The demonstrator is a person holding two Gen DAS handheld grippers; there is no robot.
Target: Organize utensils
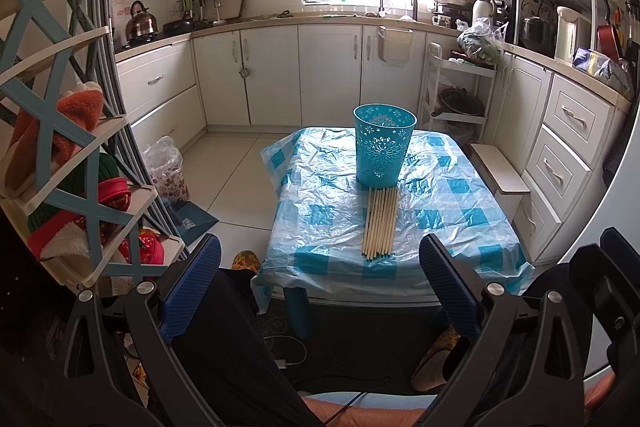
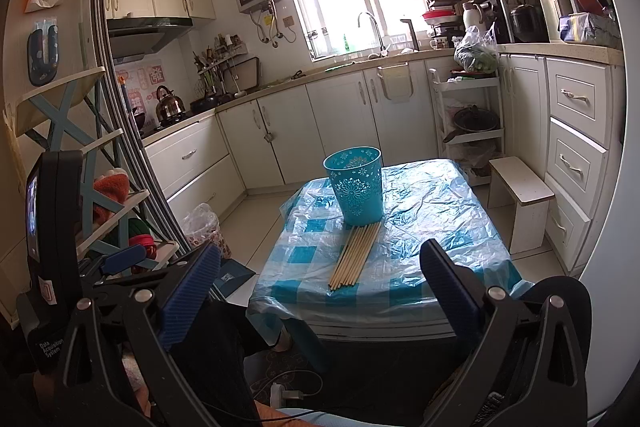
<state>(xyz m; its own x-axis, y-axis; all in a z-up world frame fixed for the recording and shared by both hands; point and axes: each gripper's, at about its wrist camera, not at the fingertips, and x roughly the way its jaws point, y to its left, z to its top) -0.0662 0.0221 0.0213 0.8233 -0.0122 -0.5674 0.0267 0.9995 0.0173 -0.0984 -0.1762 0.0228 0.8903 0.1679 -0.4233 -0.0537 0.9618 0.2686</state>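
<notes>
Nearest of all, the left gripper (image 1: 320, 283) hangs short of the low table (image 1: 472, 267) with its two blue-padded fingers (image 1: 192, 283) spread wide and nothing between them. The right gripper (image 2: 320, 287) hangs the same way off the table's near edge, its two fingers (image 2: 190, 291) likewise wide apart and empty. Below them a patterned slipper (image 1: 438, 357) rests on the floor under the table's near edge.

The table wears a crinkled blue-and-white checked plastic sheet (image 1: 460, 211). On it, toward the near half, lies one flat row of pale wooden chopsticks (image 1: 380, 223), side by side and touching; I count about ten, though the closest-packed ones are hard to separate. Their far tips reach the foot of a single turquoise plastic holder with cut-out flower patterns (image 1: 383, 145), which stands upright on the table's middle. What is inside it I cannot tell.

Beyond the table's far right corner stands one small white stool (image 2: 520, 195).
</notes>
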